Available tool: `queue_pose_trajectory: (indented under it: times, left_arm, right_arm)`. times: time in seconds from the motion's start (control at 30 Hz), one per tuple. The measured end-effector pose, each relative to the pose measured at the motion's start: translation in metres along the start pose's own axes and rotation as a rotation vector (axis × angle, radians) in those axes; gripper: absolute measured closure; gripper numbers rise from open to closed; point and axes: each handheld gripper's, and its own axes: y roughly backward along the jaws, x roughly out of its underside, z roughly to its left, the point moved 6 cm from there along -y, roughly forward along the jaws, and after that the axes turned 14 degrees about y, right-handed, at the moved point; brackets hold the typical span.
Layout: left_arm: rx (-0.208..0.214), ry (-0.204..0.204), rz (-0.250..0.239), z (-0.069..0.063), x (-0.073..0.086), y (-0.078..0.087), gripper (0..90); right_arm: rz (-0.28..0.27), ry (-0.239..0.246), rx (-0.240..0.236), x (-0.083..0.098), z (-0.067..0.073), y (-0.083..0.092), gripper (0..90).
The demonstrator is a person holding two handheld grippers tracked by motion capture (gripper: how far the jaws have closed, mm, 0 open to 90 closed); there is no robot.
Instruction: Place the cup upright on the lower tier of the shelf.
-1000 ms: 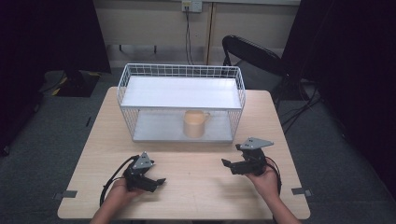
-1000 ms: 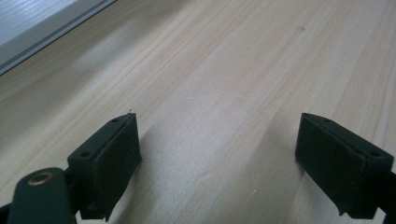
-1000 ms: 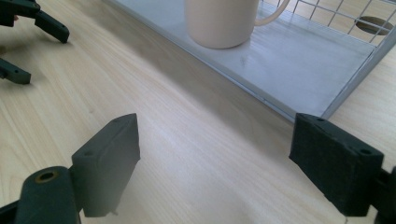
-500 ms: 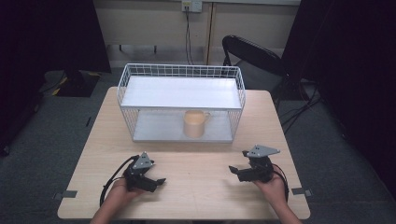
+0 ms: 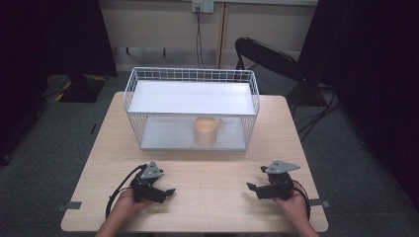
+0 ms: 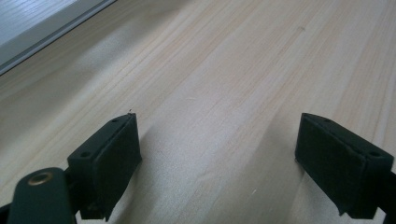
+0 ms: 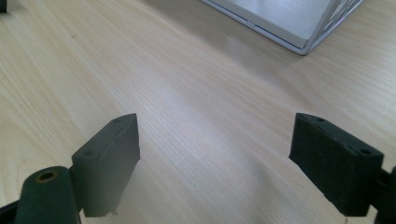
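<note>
A: Where is the left gripper [image 5: 167, 191]?

B: Low on the table [image 5: 207, 168], near the front edge on the left side, held in the left hand [image 5: 126, 202]. Its cable loops on the wood just beside it.

A: And its jaws?

B: Wide apart. In the left gripper view [image 6: 215, 149] bare wood shows between the two black pads, which hold nothing.

A: The right gripper [image 5: 253, 188]?

B: Near the front edge on the right side, in the right hand [image 5: 292, 205], its tip turned toward the table's middle. The grey plate sits on top of it.

A: Jaws there?

B: Also spread wide, with bare wood between them in the right gripper view [image 7: 215, 149]. A corner of the rack's bottom tray shows at the top of that view.

A: What else is on the table?

B: A white wire rack [image 5: 191, 79] with two shelves, standing at the far half of the table. A tan cup [image 5: 205, 131] stands upright on the lower shelf, right of its middle, with its handle to the right.

A: How far are the grippers from the cup?

B: Well apart. Both are in front of the rack, touching neither it nor each other.

A: Anything behind the table?

B: A black chair [image 5: 269, 59] at the far right, and a cord hanging down the wall.
</note>
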Motion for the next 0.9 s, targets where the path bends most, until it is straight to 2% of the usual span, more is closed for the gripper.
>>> queue_pose_trajectory:
  times: [0.33, 0.5, 0.63, 0.9]
  left_arm:
    - [0.000, 0.000, 0.000, 0.000, 0.000, 0.000, 13.6]
    - [0.000, 0.000, 0.000, 0.000, 0.000, 0.000, 13.6]
    - [-0.001, 0.000, 0.000, 0.000, 0.000, 0.000, 13.6]
    - [-0.017, 0.008, -0.002, 0.001, 0.000, 0.001, 13.3]
  right_arm:
    - [0.031, 0.028, 0.013, 0.016, -0.002, 0.000, 15.5]
    - [0.042, 0.024, 0.016, 0.022, -0.003, -0.001, 15.6]
    - [0.058, 0.048, 0.016, 0.025, -0.002, -0.003, 15.4]
    - [0.058, 0.025, 0.007, 0.028, -0.003, -0.002, 14.9]
